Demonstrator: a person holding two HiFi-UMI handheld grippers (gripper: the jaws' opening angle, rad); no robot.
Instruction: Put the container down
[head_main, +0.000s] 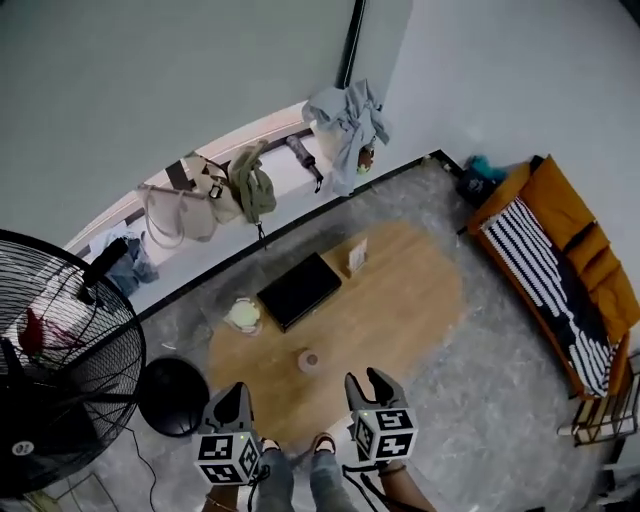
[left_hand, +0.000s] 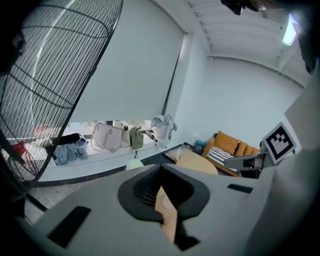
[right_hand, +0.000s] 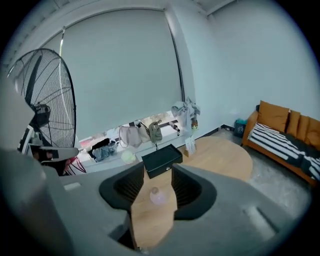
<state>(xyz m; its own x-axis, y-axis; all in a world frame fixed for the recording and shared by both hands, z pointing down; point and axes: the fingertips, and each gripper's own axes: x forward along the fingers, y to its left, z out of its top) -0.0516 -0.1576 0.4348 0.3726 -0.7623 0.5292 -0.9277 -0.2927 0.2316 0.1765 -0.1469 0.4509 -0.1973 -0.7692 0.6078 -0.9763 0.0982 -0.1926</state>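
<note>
A small clear round container stands on the oval wooden table near its front edge, with nothing touching it. My right gripper hovers just right of it and nearer to me, jaws open and empty. In the right gripper view the container shows on the tabletop through the gap of the right gripper, well beyond the jaws. My left gripper hangs off the table's front left corner; its jaws stand together and hold nothing. In its own view the left gripper shows only a thin sliver of table.
A black box, a white round object and a standing card sit farther back on the table. A large floor fan with a round base stands at left. An orange sofa is at right. Bags line the window ledge.
</note>
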